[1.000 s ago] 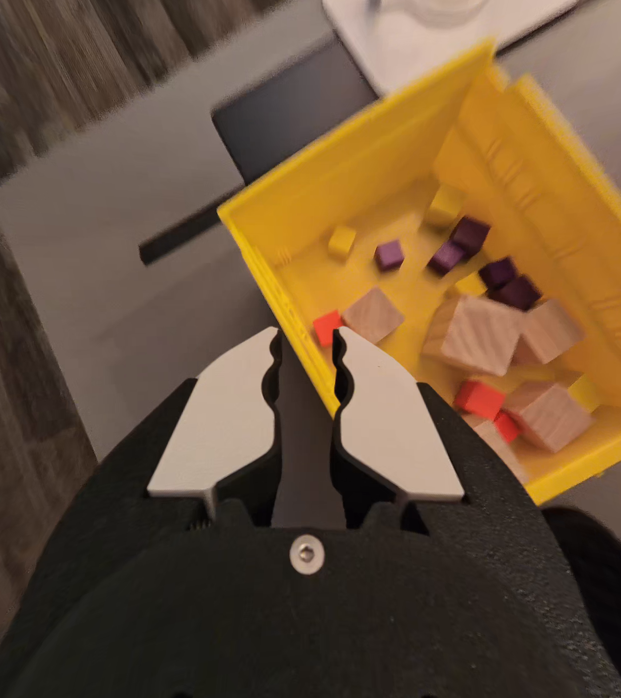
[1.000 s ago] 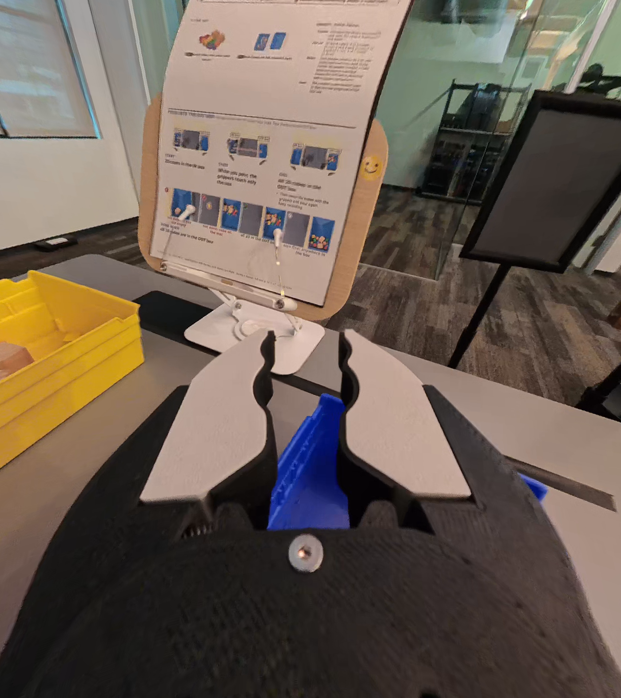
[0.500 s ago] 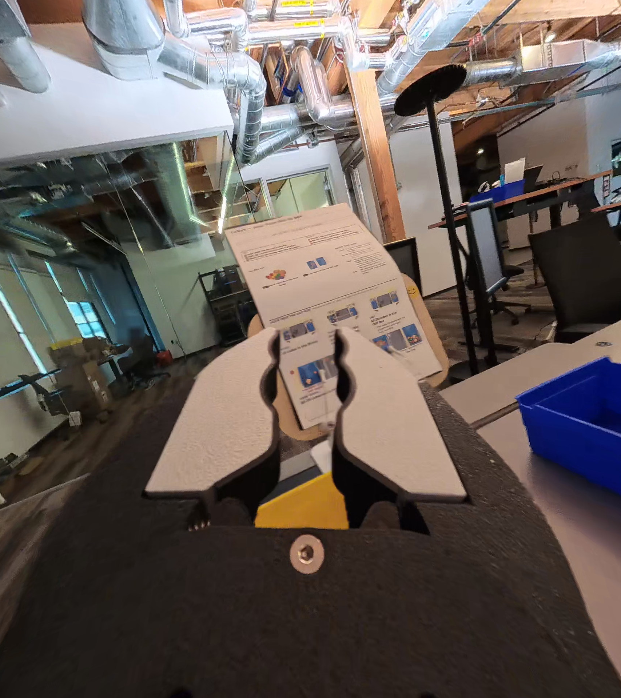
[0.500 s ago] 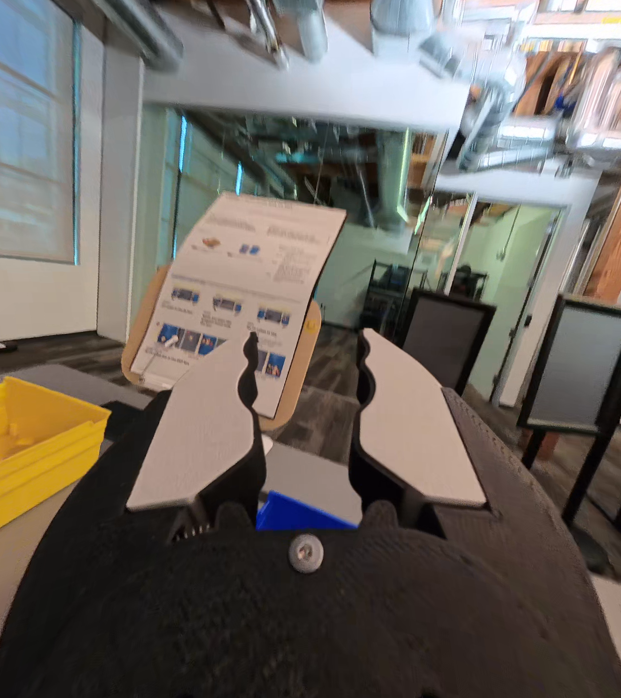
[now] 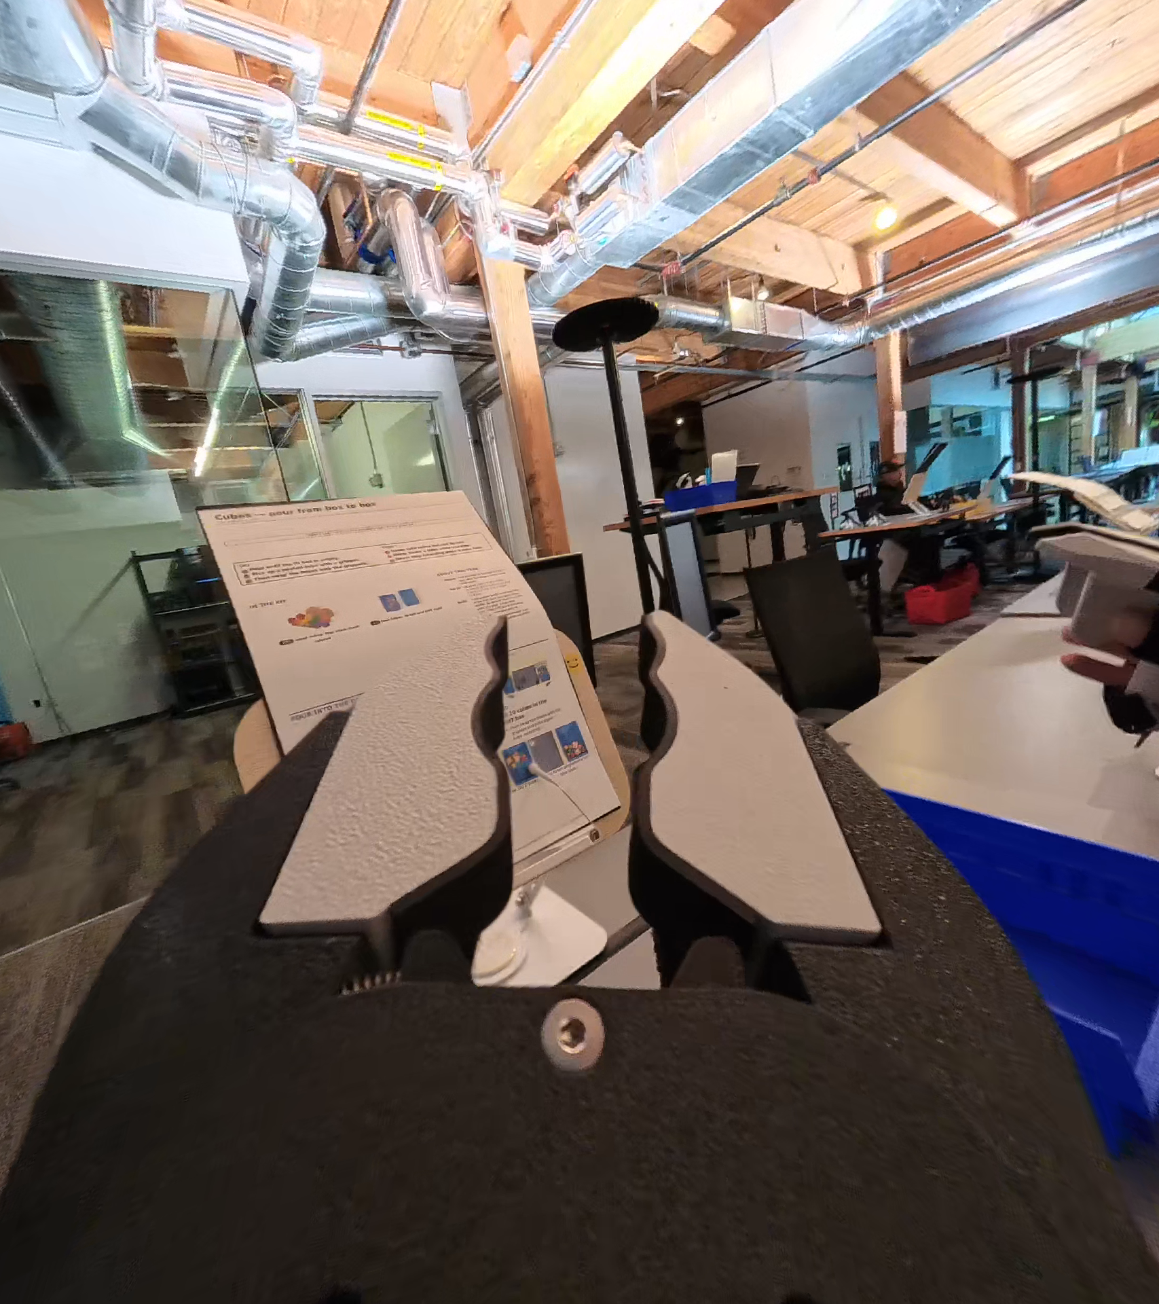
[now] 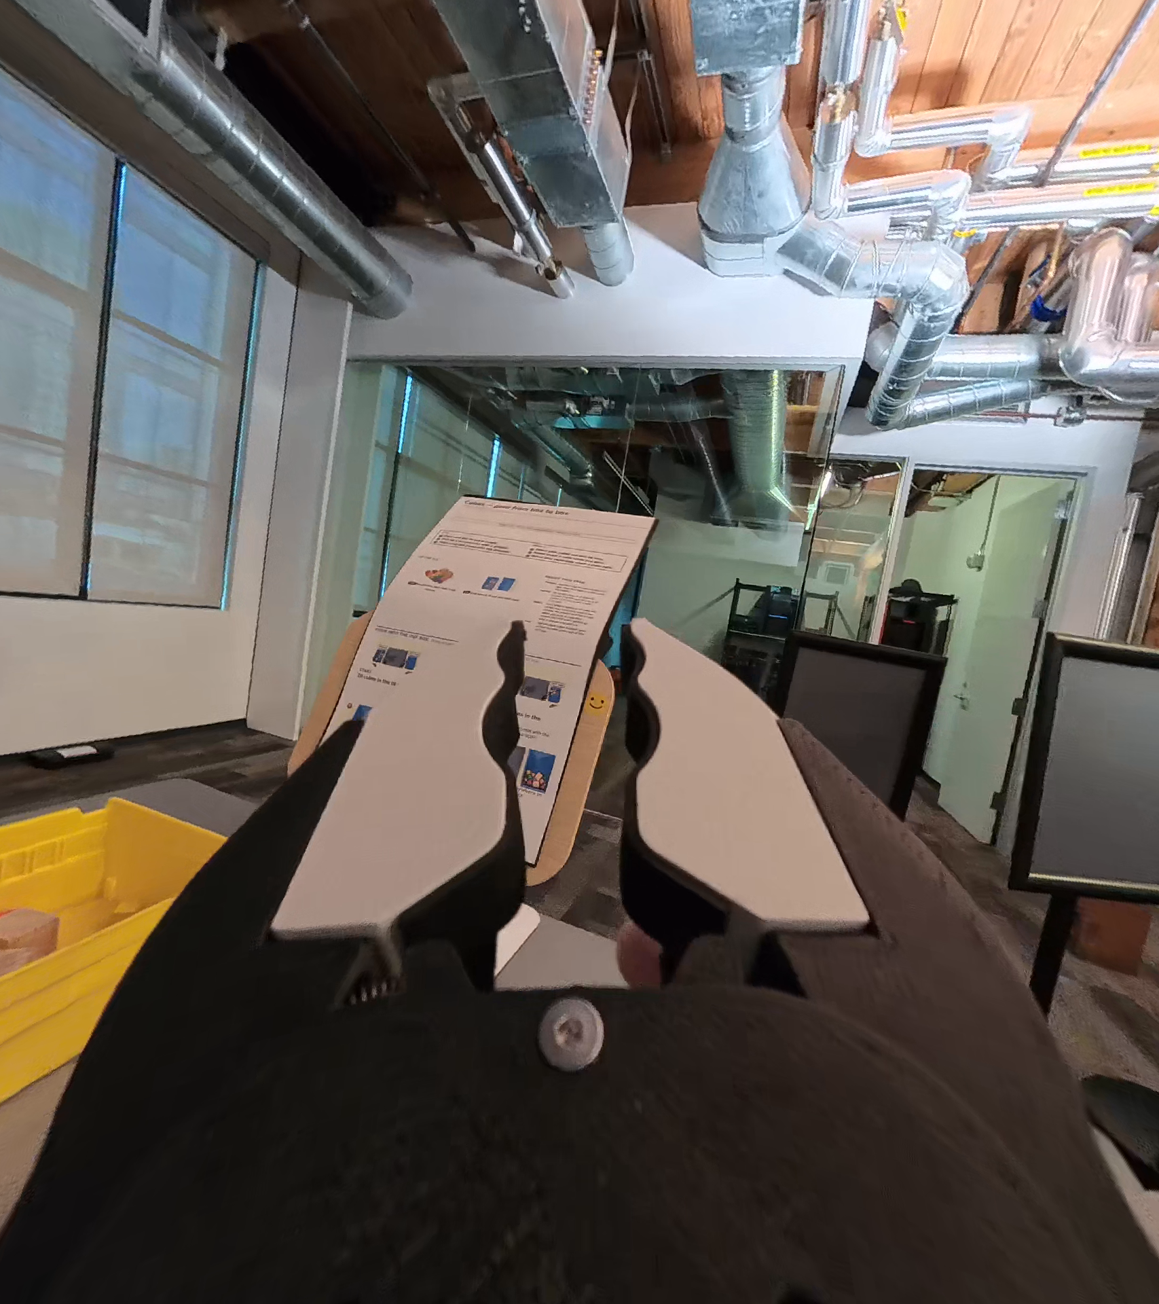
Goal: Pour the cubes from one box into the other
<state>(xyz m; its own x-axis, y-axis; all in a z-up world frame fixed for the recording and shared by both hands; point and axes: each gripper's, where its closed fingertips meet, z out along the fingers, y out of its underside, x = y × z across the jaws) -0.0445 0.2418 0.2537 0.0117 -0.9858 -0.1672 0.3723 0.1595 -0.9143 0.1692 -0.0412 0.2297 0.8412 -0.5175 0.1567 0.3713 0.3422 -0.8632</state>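
Observation:
In the left wrist view my left gripper is open and empty, held above the table. The blue box sits on the table low at the right, apart from it. The right gripper, held by a hand, shows at the far right above the table. In the right wrist view my right gripper is open and empty, also raised. The yellow box stands at the lower left with plain wooden cubes showing inside. The blue box's inside is hidden.
An instruction sheet on a wooden stand stands at the back of the grey table; it also shows in the right wrist view. Black framed signs on poles and a black chair stand beyond the table.
My left gripper let go of the yellow box's wall and rose; my right gripper let go of the blue box's wall and rose. Both views now tilt up toward the room.

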